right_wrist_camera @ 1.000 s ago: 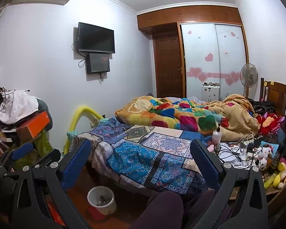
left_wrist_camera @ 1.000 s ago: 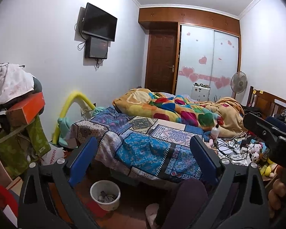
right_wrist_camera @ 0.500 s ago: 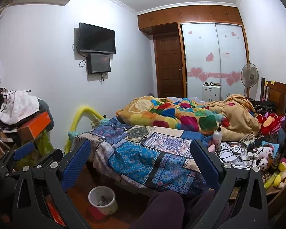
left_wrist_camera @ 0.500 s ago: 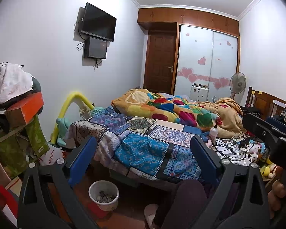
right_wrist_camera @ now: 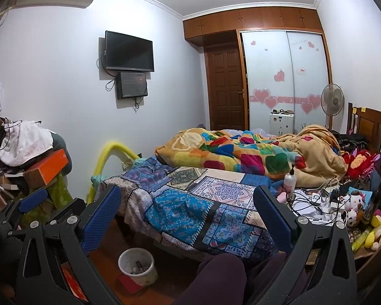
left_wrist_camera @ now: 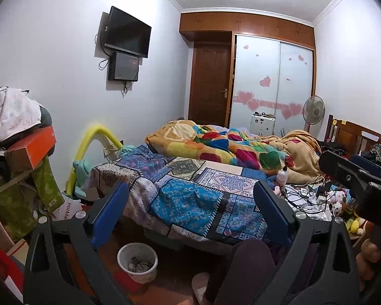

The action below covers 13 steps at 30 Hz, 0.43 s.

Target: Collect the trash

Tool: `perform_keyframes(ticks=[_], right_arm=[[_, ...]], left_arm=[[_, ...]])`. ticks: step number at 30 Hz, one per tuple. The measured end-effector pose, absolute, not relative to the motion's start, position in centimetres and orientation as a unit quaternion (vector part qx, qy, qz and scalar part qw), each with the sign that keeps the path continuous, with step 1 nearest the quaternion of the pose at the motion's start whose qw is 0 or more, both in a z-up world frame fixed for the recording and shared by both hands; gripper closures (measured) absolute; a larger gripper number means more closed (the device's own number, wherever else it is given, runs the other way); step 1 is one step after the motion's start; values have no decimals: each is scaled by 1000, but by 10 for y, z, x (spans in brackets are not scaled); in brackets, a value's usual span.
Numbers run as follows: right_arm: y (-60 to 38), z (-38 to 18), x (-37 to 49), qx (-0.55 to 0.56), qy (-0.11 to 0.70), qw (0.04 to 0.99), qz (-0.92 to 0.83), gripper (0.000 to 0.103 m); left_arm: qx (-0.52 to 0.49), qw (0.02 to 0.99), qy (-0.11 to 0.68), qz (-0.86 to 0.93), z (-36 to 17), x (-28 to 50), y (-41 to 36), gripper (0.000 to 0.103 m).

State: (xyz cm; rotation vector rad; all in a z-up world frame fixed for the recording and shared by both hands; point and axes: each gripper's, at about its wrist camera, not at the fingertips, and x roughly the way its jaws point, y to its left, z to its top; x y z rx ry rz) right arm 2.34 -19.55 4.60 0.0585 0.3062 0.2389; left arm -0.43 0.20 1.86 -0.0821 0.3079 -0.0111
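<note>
Floor strip at lower centre of frame, between bed (left_wrist_camera: 190,198) and clutter pile (left_wrist_camera: 20,167) at left, lay open; white bin (left_wrist_camera: 137,261) stood in it, near bed edge. Person's knee (left_wrist_camera: 243,259) blocked lower right. Patchwork bedspread top lay bare at centre. Cables and chargers (right_wrist_camera: 315,198), pump bottle (right_wrist_camera: 290,179) and soft toys (right_wrist_camera: 353,203) crowded right side. Rumpled blanket (left_wrist_camera: 231,147) filled far end of bed.

A black television (left_wrist_camera: 128,35) hangs on the white wall, with a smaller dark screen (left_wrist_camera: 124,67) just below it. On the bed lies a patchwork blue cover (left_wrist_camera: 190,198) and a colourful heart blanket (left_wrist_camera: 231,150). A standing fan (left_wrist_camera: 313,109) is near the wardrobe doors (left_wrist_camera: 273,84) with pink hearts.
</note>
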Motion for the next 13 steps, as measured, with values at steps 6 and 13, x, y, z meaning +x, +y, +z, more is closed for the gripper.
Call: perform_keyframes(ticks=[6,13], right_arm=[[-194,46,23,30,153,981,118,0],[-190,43,22,31,157,980,117,0]], left_arm=[[-42,987,156,-11,18,-4,1,4],[-45,986,162,-8,15,0,-1,4]])
